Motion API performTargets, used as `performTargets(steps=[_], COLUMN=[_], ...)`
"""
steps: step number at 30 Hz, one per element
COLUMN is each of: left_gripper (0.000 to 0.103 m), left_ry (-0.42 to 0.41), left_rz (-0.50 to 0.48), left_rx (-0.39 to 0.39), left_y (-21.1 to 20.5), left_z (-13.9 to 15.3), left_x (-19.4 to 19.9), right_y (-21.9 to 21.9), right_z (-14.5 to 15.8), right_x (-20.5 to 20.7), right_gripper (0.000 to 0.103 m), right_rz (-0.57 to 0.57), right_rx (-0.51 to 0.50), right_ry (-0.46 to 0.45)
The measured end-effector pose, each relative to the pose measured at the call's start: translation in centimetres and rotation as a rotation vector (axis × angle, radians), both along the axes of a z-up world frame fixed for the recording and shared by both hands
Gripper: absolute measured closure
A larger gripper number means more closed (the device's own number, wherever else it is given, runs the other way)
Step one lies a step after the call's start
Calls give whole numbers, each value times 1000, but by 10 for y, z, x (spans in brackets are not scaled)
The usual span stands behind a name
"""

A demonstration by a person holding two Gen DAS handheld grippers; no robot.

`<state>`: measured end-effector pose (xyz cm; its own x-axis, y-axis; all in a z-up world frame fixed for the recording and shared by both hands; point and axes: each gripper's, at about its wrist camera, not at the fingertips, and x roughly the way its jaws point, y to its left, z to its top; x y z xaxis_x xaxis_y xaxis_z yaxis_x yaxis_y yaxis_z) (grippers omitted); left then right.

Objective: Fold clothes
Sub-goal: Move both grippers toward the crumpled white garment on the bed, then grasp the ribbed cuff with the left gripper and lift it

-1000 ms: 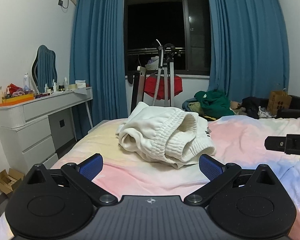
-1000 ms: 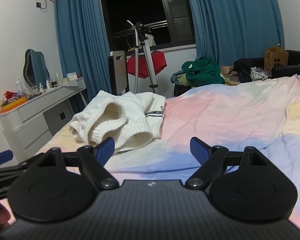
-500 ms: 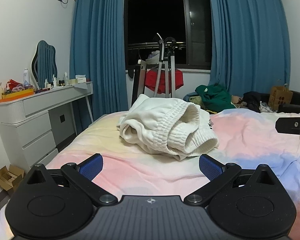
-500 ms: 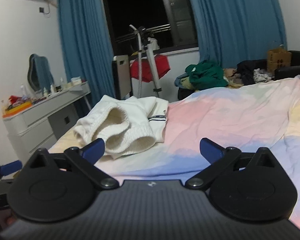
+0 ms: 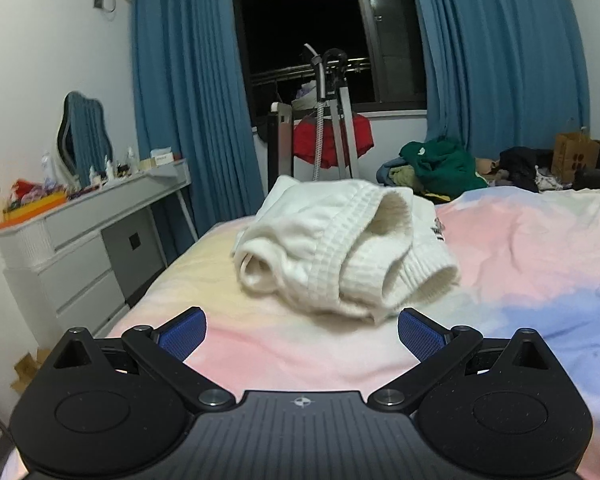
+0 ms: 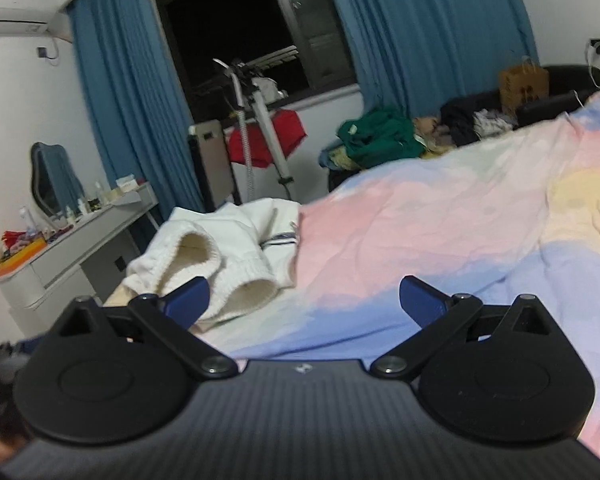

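Fingers (image 5: 182,332) of the left gripper (image 5: 302,334) stand wide apart, holding nothing, just before one crumpled white garment (image 5: 340,248) on the bed (image 5: 520,248). One grey desk (image 5: 100,216) stands left; its small bottles blur. Both right gripper (image 6: 304,300) fingers (image 6: 422,300) are apart too, its left finger overlapping the garment's cuff.

A rumpled, bunched-up white knit garment (image 5: 340,248) with ribbed cuffs lies on the pastel bedsheet (image 5: 520,248), just ahead of the left gripper (image 5: 302,334) and ahead-left of the right gripper (image 6: 304,302).
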<state>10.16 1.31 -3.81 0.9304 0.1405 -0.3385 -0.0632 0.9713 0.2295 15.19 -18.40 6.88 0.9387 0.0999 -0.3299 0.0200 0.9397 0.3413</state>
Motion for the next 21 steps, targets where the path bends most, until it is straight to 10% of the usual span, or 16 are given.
performTargets(steps=[15,21], left_gripper=[11,45], left_ry=[-24,-39], left_rz=[-4,13], left_rx=[210,197], left_y=[-45,-56], left_z=[-27,-37], left_x=[150,187], right_y=[-22,-19], right_z=[-33,-48], right_x=[42,61], right_gripper=[1,8], right_rz=[-5,38], right_rx=[125,150], right_ry=[88,109])
